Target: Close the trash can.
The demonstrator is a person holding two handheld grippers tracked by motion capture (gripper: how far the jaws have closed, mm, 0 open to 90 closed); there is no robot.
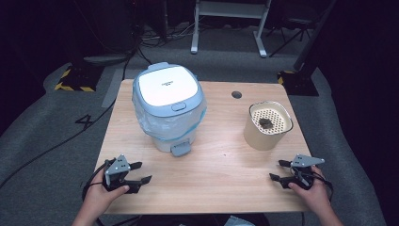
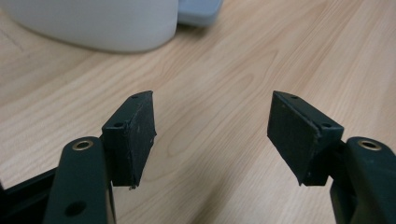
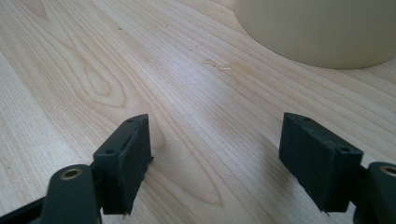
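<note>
Standing toward the far left of the table [image 1: 207, 181], the lidded pedal bin [image 1: 168, 104] has its plastic liner folded over the rim and its foot pedal [image 1: 180, 149] facing the person, probably so a claw can press it; the beige container [image 1: 267, 125] sits well apart at the right, uncovered, a small dark lump [image 1: 265, 123] lying on its perforated insert, within easy reach. Both claws rest low at the near edge, released: the left claw [image 1: 142, 172] gapes with bare wood between its pads, near the bin's base, and the right claw [image 1: 278, 170] is likewise spread and grasps nothing, just short of the container.
</note>
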